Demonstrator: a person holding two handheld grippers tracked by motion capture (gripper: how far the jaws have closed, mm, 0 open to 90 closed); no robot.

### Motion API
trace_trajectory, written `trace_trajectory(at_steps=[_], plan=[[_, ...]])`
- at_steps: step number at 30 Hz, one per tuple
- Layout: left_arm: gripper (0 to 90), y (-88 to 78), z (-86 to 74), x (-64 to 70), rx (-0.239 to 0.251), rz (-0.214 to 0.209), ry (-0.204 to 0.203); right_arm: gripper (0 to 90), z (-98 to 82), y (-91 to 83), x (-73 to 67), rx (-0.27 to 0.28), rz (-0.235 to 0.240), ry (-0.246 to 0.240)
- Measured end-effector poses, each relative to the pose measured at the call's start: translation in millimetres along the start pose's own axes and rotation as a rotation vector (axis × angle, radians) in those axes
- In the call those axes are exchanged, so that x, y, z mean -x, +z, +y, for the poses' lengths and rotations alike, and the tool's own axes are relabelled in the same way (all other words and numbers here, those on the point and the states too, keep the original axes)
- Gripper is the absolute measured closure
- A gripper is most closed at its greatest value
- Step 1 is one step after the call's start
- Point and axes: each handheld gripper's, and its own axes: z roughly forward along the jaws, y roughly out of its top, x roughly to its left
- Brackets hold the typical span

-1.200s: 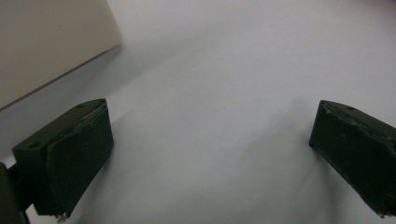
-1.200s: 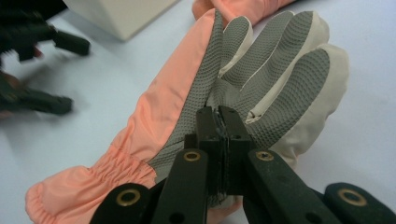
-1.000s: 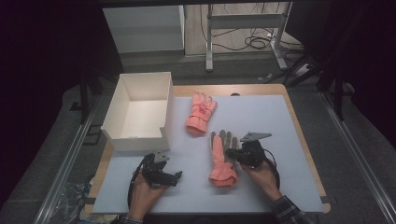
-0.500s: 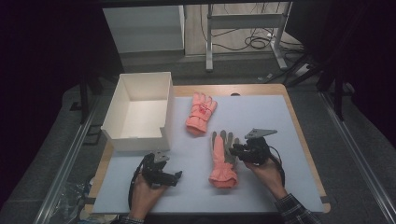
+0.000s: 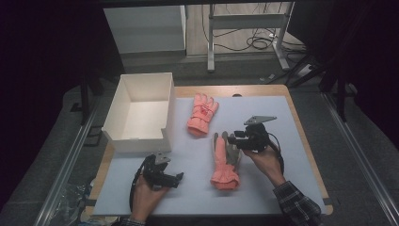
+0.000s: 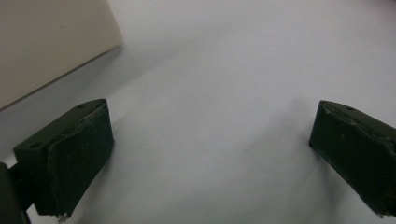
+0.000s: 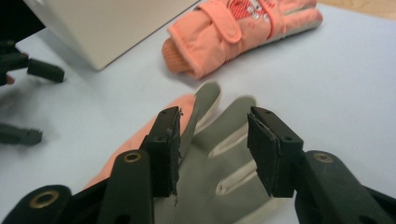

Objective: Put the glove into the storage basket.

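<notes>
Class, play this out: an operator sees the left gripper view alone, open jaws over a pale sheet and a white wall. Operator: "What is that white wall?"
Observer: It is a side of the white open box, seen whole in the high view, with nothing visible inside it.
Operator: What is my other hand doing?
Observer: The right gripper hangs open over the grey palm of a salmon-pink glove, a jaw at each side of its fingers.
Operator: Any other gloves?
Observer: A second salmon-pink glove lies back side up beside the box, farther up the table.
Operator: Where am I among these?
Observer: The left gripper sits in front of the box, left of the nearer glove's cuff.
</notes>
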Motion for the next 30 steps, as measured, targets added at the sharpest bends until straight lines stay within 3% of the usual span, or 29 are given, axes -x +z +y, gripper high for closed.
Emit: trace_trajectory(at_steps=[8, 19, 27, 30], plan=[[0.0, 0.0, -0.1, 0.0, 0.001, 0.0, 0.0, 48.7, 31.8, 21.6, 1.7, 0.001, -0.028, -0.03], [0.0, 0.1, -0.1, -0.2, 0.002, -0.001, 0.001, 48.3, 66.0, 58.4, 13.5, -0.017, -0.016, -0.009], [0.0, 0.0, -0.1, -0.2, 0.001, -0.001, 0.0, 59.4, 88.7, 94.1, 21.5, -0.04, -0.029, -0.022], [0.0, 0.0, -0.1, -0.2, 0.001, -0.001, 0.0, 59.4, 94.8, 106.6, 21.3, -0.051, -0.029, -0.026]])
